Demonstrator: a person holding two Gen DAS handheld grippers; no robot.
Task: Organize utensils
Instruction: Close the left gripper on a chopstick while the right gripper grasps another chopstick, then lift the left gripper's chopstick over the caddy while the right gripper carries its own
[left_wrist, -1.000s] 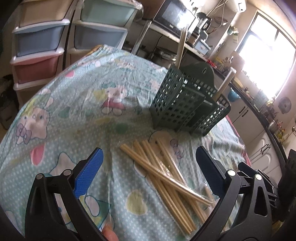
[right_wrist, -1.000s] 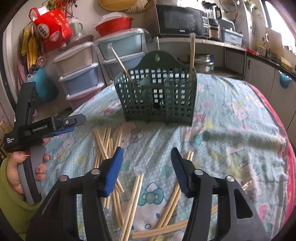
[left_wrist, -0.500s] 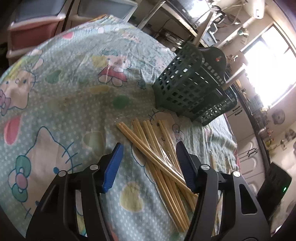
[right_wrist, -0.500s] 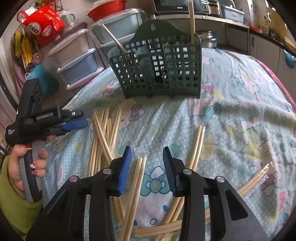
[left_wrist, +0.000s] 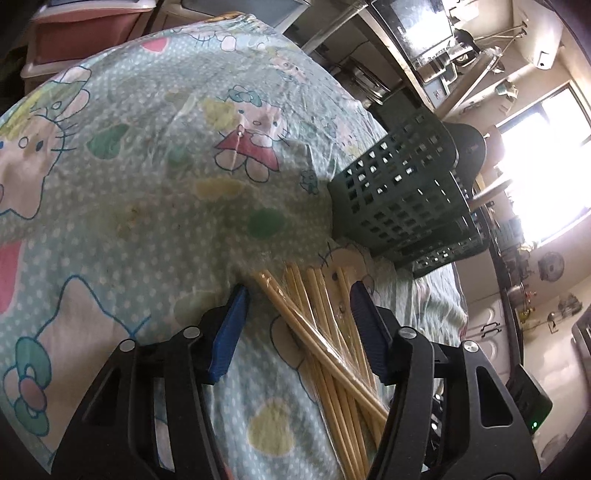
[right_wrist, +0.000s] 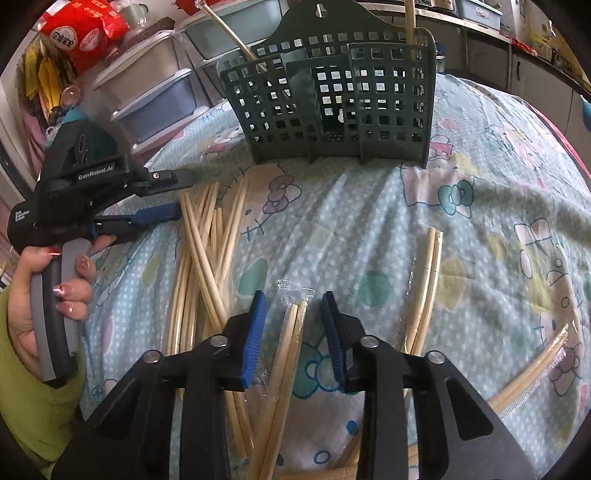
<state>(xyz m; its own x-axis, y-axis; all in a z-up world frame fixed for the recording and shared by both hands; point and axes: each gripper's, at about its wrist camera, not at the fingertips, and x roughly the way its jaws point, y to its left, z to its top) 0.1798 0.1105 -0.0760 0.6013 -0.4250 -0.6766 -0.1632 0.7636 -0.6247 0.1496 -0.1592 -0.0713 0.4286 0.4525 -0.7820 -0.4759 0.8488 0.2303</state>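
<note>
A dark green perforated utensil basket (right_wrist: 332, 99) stands on the patterned cloth, with a chopstick in each end compartment; it also shows in the left wrist view (left_wrist: 402, 192). Several wrapped bamboo chopsticks (left_wrist: 314, 332) lie in a pile before it. My left gripper (left_wrist: 299, 306) is open, its jaws on either side of the pile's near ends. My right gripper (right_wrist: 293, 310) is open around one wrapped chopstick pair (right_wrist: 291, 347), jaws apart from it. The left gripper also shows in the right wrist view (right_wrist: 162, 195), beside the left pile (right_wrist: 207, 236).
More wrapped chopstick pairs lie at the right (right_wrist: 424, 288) and far right (right_wrist: 532, 373). Stacked plastic drawers (right_wrist: 155, 96) stand behind the table at left. A counter with a microwave (left_wrist: 424, 22) runs behind the basket.
Both grippers have dropped toward the cloth and narrowed their jaws. The left one now straddles the pile's ends; the right one now straddles one wrapped pair.
</note>
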